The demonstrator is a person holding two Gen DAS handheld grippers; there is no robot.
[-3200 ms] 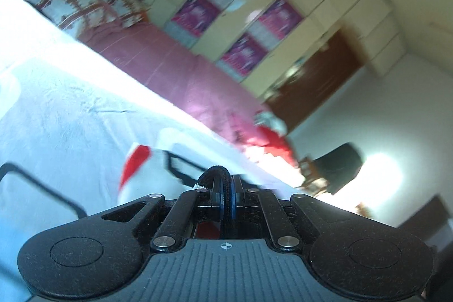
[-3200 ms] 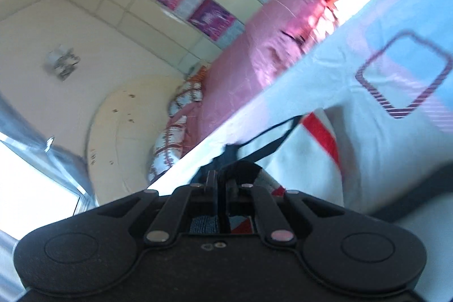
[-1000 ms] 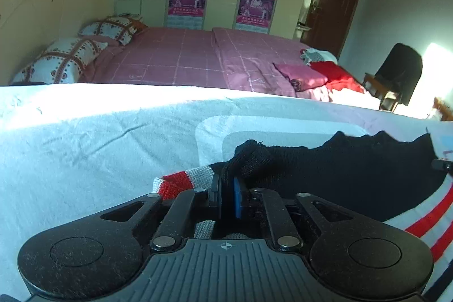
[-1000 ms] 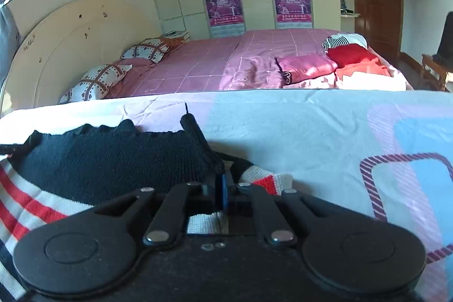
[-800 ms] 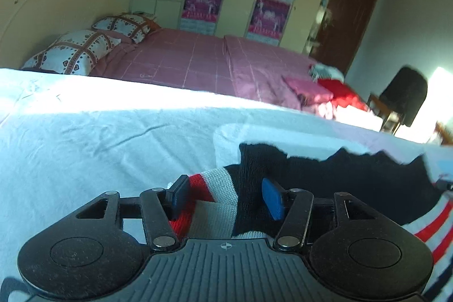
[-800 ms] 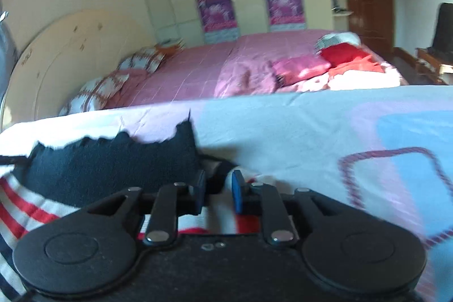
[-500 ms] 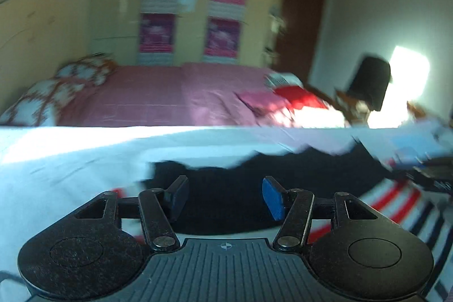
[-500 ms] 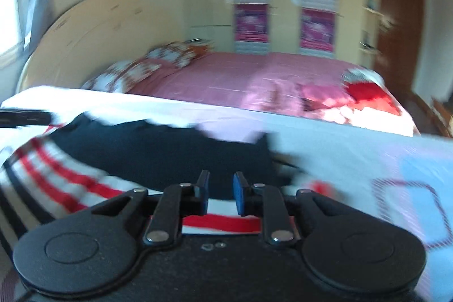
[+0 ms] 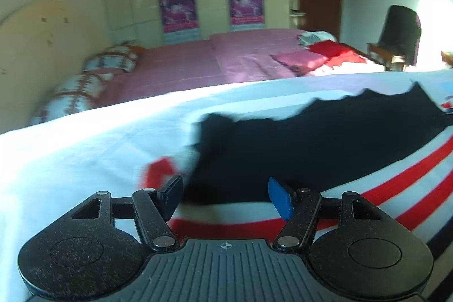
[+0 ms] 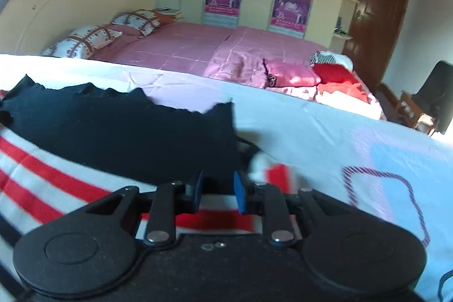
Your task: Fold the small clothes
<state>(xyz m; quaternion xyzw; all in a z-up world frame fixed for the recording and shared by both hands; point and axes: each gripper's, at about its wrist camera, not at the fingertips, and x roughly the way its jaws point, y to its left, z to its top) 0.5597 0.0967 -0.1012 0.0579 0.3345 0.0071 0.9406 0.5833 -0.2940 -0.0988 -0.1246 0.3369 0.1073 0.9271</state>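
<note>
Two grippers hung over a knitted sweater that lay spread on a white sheet, its black band uppermost above red and white stripes. The left gripper had its jaws wide apart and opening, nothing pressed between them. The right gripper showed a narrower gap, also opening, the pads clear of the knit. A pink bed stood behind.

Both grippers (jaws opening) empty
</note>
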